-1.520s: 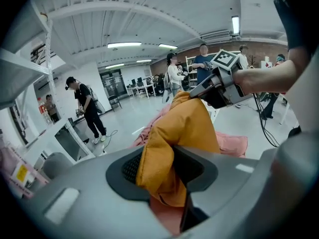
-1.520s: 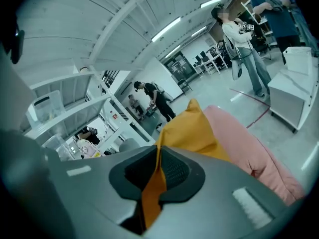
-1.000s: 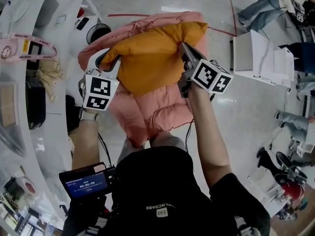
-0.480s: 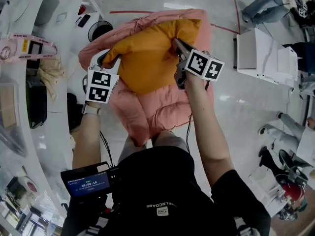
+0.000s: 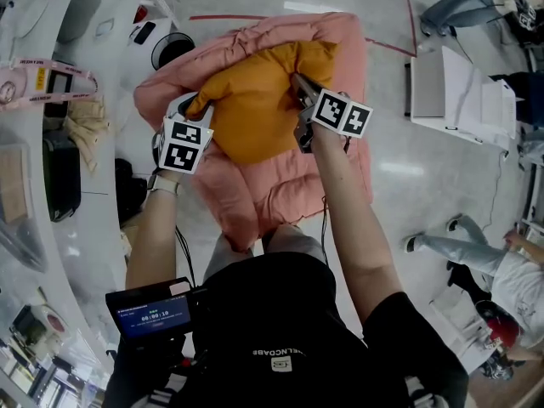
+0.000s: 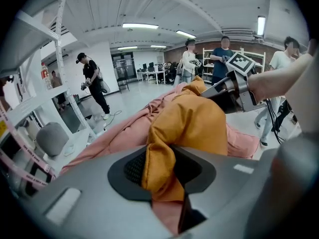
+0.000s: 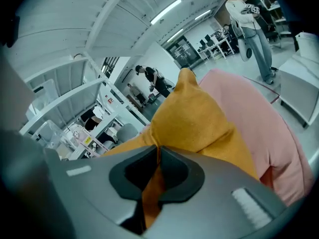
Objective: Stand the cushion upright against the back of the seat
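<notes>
An orange cushion point(image 5: 255, 100) rests on a big pink padded seat point(image 5: 280, 189), leaning toward the seat's far raised side. My left gripper point(image 5: 197, 109) holds the cushion's left corner; its jaws are closing, with a bunch of orange fabric point(image 6: 189, 123) pressed between them point(image 6: 162, 171). My right gripper point(image 5: 297, 83) is shut on the cushion's right edge, a thin fold of fabric point(image 7: 194, 123) pinched between its jaws point(image 7: 157, 171). In both gripper views the pink seat point(image 6: 114, 133) point(image 7: 254, 113) lies behind and beside the cushion.
White shelving point(image 5: 51, 143) runs along the left, with a round black-and-white bin point(image 5: 170, 53) by the seat. A white box stack point(image 5: 450, 83) stands at the right. People point(image 5: 476, 253) stand around on the pale floor, and a red line point(image 5: 221, 17) lies beyond the seat.
Both grippers have sunk with the cushion, lowering it onto the pink seat. The cushion's top has drawn nearer to the seat's far side.
</notes>
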Demonstrator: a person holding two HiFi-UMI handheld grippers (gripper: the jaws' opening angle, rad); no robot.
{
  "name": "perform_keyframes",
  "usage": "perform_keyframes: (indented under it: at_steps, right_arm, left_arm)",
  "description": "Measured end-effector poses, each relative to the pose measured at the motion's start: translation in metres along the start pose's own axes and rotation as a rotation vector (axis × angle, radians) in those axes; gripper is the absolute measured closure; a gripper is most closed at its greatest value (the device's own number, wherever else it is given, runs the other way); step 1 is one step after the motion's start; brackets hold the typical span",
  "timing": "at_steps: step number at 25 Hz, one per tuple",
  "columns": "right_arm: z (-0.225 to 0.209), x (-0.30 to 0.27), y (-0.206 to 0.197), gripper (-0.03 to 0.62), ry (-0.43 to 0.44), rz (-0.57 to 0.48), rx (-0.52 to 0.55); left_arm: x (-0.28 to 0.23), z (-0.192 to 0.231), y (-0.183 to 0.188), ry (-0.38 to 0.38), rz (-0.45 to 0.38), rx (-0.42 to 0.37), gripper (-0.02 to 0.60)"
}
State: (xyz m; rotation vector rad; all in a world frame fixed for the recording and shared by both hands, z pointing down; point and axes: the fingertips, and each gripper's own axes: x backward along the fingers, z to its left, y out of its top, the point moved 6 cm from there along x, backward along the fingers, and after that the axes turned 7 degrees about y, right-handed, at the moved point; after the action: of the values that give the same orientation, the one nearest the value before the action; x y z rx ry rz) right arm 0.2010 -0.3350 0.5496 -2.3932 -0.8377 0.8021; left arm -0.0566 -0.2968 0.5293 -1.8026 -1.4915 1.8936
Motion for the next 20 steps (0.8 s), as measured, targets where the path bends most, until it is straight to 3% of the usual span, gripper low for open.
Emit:
perform_keyframes:
  at_steps: [8,13,20]
  right_arm:
    - [-0.008,-0.011,-0.026,0.572,0.025,0.041,-0.028]
    - [-0.010,-0.021,-0.048,0.574,0.027,0.093,-0.015]
    - [-0.013,-0.023,-0.057,0.575,0.058,0.100,-0.024]
  left_arm:
    - [-0.020,-0.011,-0.032,-0.016,0.102,0.001,0.471]
    - [-0.030,-0.016,-0.066,-0.052,0.171,0.059,0.471]
    - [-0.029,-0.017,-0.076,-0.044,0.167,0.059,0.471]
